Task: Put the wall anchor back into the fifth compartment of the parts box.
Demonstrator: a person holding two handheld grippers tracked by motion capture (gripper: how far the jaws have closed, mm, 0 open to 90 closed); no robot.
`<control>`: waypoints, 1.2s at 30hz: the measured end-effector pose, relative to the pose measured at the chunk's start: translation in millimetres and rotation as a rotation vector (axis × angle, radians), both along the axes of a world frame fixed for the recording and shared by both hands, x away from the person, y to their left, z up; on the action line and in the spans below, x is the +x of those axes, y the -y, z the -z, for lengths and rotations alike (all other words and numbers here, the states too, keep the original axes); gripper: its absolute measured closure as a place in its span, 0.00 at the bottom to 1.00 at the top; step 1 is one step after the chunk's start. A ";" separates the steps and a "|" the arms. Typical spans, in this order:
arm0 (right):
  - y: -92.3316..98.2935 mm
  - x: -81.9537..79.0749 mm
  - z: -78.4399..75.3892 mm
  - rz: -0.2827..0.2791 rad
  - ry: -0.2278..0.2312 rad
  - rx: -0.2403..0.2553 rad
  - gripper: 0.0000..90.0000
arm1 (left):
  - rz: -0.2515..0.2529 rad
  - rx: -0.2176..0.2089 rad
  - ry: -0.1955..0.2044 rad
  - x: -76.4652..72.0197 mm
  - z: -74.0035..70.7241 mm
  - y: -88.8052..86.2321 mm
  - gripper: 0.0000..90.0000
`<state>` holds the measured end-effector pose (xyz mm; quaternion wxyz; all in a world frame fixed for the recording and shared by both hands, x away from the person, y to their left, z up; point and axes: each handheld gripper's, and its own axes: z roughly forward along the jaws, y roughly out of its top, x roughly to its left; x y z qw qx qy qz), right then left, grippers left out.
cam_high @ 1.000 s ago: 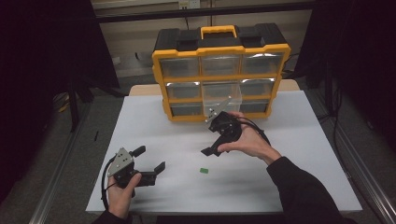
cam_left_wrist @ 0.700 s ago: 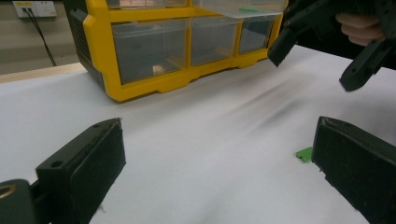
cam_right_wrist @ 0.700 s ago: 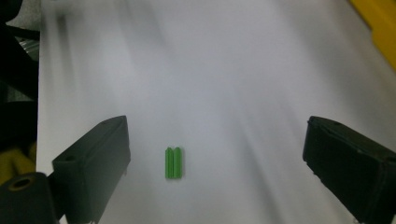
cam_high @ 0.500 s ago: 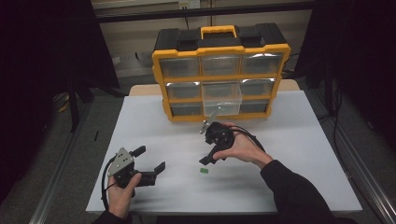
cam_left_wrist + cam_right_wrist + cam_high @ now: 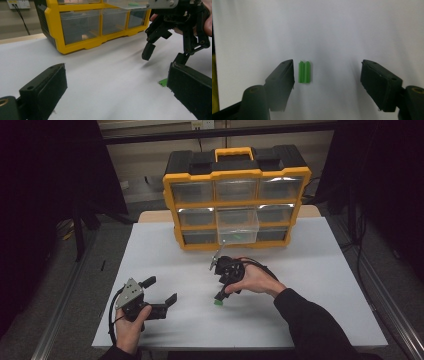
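- The right gripper (image 5: 220,296) is pointed down at the table, and its jaws have just been closing; they are seen parted, with the green piece (image 5: 304,72) between them but untouched, nearer one jaw than the other.
- In the right gripper view the green piece is shown as two ribbed halves lying side by side on the white surface; in the high view it is reduced to a small green spot (image 5: 218,303) at the jaw tips.
- From the left gripper view the right gripper (image 5: 165,53) is seen from the side, its tips just above the table, and the green piece (image 5: 163,82) is half hidden behind the near right jaw.
- The left gripper (image 5: 159,292) is held low at the near left, jaws wide apart and empty.
- Bare white table (image 5: 320,270) is left to the right, and also between the two grippers; the near edge lies just behind the hands.
- The yellow organiser (image 5: 235,200) is stood at the far edge, with its middle drawer (image 5: 238,226) pulled out.
- No writing can be read.
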<state>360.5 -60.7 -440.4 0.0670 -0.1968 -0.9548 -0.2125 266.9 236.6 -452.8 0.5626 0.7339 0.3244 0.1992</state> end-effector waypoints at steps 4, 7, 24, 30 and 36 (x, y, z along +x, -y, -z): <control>-0.7 2.9 1.3 -0.007 -0.015 -0.017 0.37 | -0.004 0.009 -0.001 -0.1 -0.2 -0.1 0.03; -3.0 3.5 4.4 -0.049 -0.011 -0.020 0.43 | 0.010 0.002 0.000 0.6 0.1 -0.7 0.03; -15.1 1.4 9.3 -0.095 -0.056 -0.094 0.66 | 0.000 0.000 0.000 0.0 -0.1 -0.2 0.03; -16.9 2.1 9.3 -0.119 -0.055 -0.108 0.68 | 0.001 -0.001 0.000 0.0 0.0 -0.2 0.03; -18.4 0.2 9.6 -0.105 -0.060 -0.108 0.68 | 0.006 0.011 -0.001 0.0 -0.3 -1.0 0.03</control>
